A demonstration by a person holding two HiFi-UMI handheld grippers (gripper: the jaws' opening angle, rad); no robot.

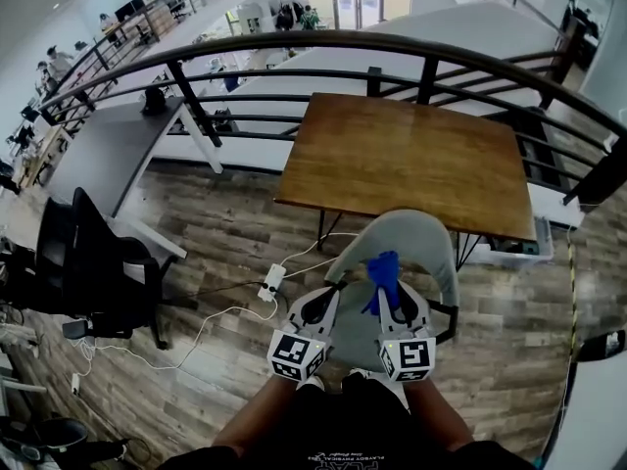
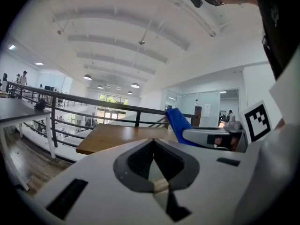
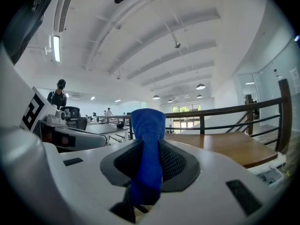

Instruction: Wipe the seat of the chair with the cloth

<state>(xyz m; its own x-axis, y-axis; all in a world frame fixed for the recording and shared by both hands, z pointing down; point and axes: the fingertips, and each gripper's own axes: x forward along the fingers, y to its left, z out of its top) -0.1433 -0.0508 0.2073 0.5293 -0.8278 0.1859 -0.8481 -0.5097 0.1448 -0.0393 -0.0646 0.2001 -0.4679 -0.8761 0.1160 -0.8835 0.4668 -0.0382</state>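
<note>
In the head view a grey chair [image 1: 427, 246] stands on the wood floor right in front of me. Both grippers are held side by side above its near edge. My right gripper [image 1: 393, 298] is shut on a blue cloth [image 1: 382, 271], which sticks up out of the jaws. In the right gripper view the cloth [image 3: 148, 144] fills the gap of the right gripper [image 3: 149, 143]. My left gripper [image 1: 327, 300] is shut with nothing in it, and the left gripper view shows its jaws [image 2: 153, 144] closed together. That view also shows the cloth [image 2: 176, 121] to its right.
A wooden table [image 1: 411, 155] stands just beyond the chair, against a black curved railing [image 1: 294, 45] over a drop. On the floor to the left lie a white power strip [image 1: 271, 283] and cables. Further left are a black office chair [image 1: 90, 262] and a grey desk [image 1: 106, 155].
</note>
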